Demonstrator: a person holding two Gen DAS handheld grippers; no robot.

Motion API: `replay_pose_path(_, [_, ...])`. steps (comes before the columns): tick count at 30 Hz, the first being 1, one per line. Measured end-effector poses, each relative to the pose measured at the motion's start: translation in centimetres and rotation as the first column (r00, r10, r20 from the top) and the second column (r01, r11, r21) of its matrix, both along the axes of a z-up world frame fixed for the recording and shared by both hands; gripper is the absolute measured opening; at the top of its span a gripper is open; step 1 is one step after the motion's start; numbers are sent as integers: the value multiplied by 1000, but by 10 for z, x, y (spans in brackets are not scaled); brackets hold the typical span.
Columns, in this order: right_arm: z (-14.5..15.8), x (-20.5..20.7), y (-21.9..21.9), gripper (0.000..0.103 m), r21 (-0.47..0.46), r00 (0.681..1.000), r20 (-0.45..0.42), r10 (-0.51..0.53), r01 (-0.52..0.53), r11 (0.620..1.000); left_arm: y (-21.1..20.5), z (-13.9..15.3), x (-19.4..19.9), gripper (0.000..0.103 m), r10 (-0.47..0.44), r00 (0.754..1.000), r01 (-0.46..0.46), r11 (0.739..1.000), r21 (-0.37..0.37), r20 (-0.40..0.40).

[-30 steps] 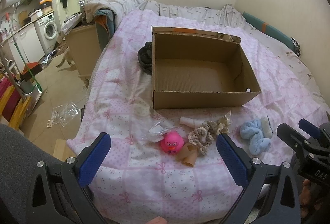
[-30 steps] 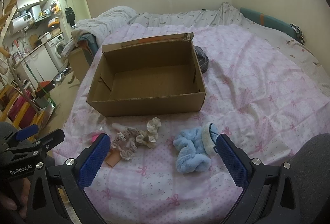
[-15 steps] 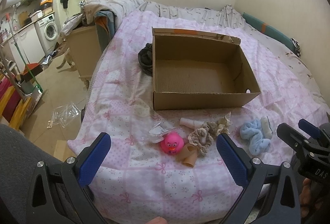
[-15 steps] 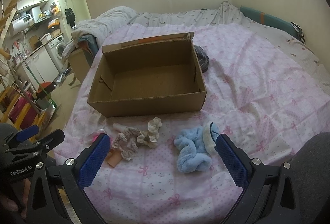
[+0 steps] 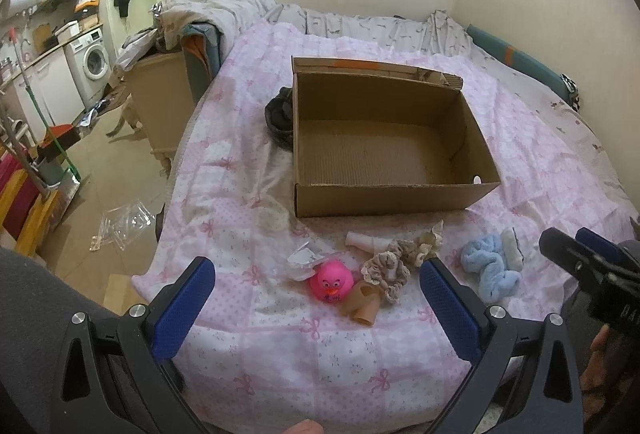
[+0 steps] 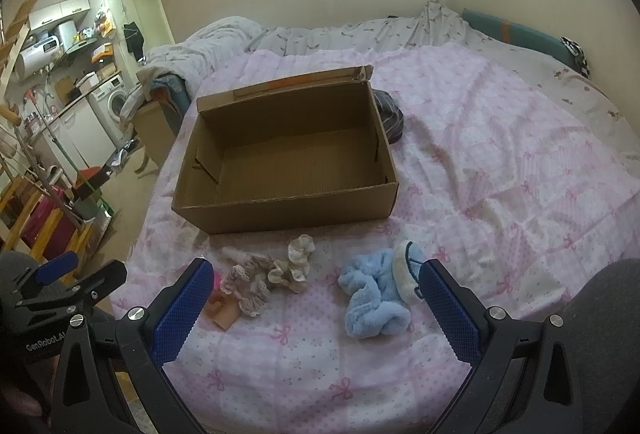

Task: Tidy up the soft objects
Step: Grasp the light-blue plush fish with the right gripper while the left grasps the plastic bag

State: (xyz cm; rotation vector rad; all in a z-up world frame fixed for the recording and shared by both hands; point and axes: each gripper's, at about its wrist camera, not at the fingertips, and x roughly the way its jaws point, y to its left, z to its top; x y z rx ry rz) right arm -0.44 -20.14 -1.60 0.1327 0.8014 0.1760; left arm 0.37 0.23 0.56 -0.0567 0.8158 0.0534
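Both grippers hang released above the near edge of the bed (image 5: 540,162), nothing between their blue pads: the left gripper (image 5: 318,296) frames the lower centre of its own view, and the right gripper (image 6: 318,294) does the same in its view, each with its jaws spread wide. A cardboard box (image 5: 384,200) sits open and empty in the middle of the left wrist view, on the pink patterned bedspread. Below it, along the lower centre of that frame, the soft things lie in a loose row: a pink rubber duck (image 5: 332,280), a tan flexible piece (image 5: 362,304) touching the duck's right side, a beige lace scrunchie (image 5: 386,270) just beside that, a cream scrunchie (image 5: 430,240) slightly above and to the right, and a blue fluffy sock (image 5: 490,266) farther right, apart from the rest. In the right wrist view the blue sock (image 6: 372,294) lies between the pads at lower centre, with the scrunchies to its left. A dark bundle of fabric (image 5: 280,114) rests against the box's left wall in the left wrist view. A washing machine (image 5: 94,64) stands at upper left.
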Motion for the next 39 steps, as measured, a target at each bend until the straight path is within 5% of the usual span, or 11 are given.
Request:
replay_pose_path(14, [19,71,-33,103,133,979,-194,58,-32,991,29,20,63,102,23,990,-28,999,-35,-138])
replay_pose_path(19, [-5,99,-42,103,112,952,-300,56,-23,993,42,-4,99,102,42,962,-52,998,-31,-271])
replay_pose_path(25, [-55,123,-61,103,197,887,-461,28,71,978,58,-45,123,102,56,926,-93,992,-81,-374])
replay_pose_path(28, [-80,126,-63,103,156,855,-518,-5,100,983,66,-64,126,102,82,914,-124,989,-81,-398])
replay_pose_path(34, [-108,128,-38,103,11,817,-577,12,-7,1000,72,-68,129,102,105,912,-151,985,-85,-397])
replay_pose_path(37, [-124,127,-20,103,-17,794,-606,46,-71,997,77,-81,134,102,102,890,-163,981,-101,-445])
replay_pose_path(39, [-132,127,-9,103,-52,785,-616,59,-115,992,82,-94,138,92,106,868,-179,978,-107,-485])
